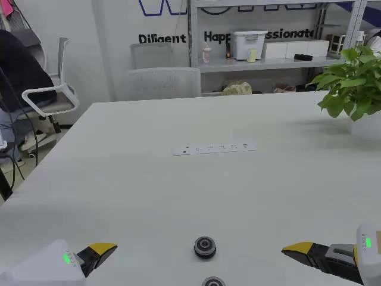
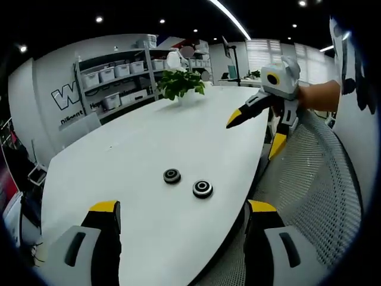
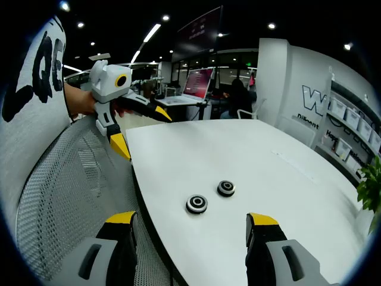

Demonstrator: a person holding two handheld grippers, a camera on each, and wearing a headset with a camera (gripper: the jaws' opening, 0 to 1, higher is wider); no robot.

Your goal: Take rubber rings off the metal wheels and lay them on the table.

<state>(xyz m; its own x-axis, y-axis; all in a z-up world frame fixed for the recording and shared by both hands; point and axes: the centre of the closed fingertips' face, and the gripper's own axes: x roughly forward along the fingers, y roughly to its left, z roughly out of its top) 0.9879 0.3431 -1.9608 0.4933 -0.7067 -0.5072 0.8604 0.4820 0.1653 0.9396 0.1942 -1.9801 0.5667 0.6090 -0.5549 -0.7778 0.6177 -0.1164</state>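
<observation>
Item: far metal wheel (image 1: 205, 247) and near metal wheel (image 1: 213, 281), flat on surface (image 1: 178, 190), between open left tool (image 2: 183, 208) and open right tool (image 3: 191, 218), seemingly equidistant.

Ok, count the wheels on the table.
2. One wheel lies near the front edge of the table; the other wheel sits closer to the person, half cut off by the head view's bottom edge.
</observation>
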